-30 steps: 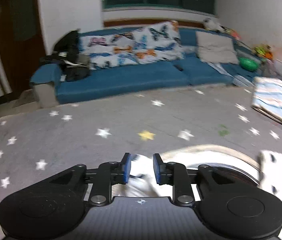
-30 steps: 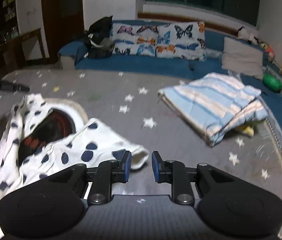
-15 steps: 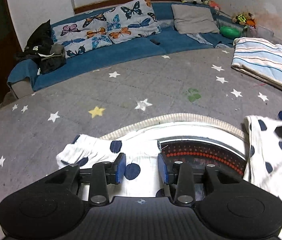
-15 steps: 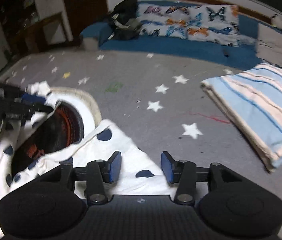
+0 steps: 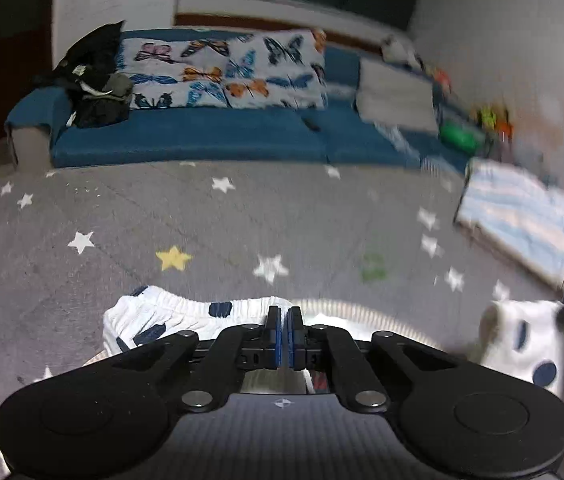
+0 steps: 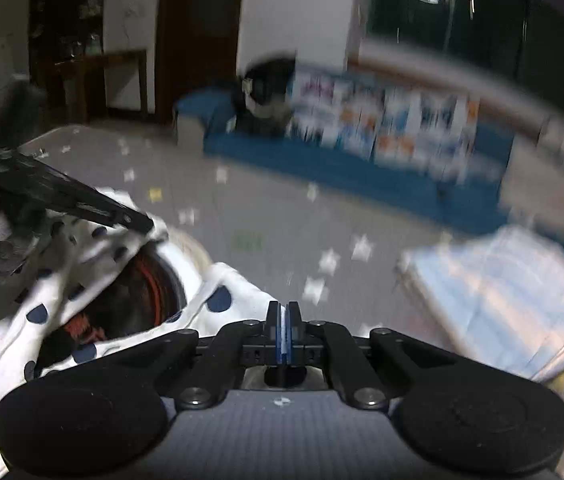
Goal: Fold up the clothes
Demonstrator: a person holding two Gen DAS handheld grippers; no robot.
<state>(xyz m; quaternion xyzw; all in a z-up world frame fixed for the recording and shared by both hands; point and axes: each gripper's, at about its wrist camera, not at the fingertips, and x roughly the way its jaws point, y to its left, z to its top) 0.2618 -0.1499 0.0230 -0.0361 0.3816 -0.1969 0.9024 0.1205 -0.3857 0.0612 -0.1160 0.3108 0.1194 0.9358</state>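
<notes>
Both grippers, left (image 5: 284, 330) and right (image 6: 283, 326), are clamped on the cuffs of the one spotted top (image 6: 42, 312) lying on the starry mat (image 5: 242, 216), and the thin grip might slip as they lift. Farther off lie one striped blanket (image 6: 497, 292) and one sofa (image 5: 210, 136).

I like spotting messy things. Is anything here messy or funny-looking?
Yes. The white spotted garment lies rumpled and bunched on the grey star mat, not flat. A dark pile of clothes is heaped on the end of the blue sofa. The striped blanket looks neatly folded.
</notes>
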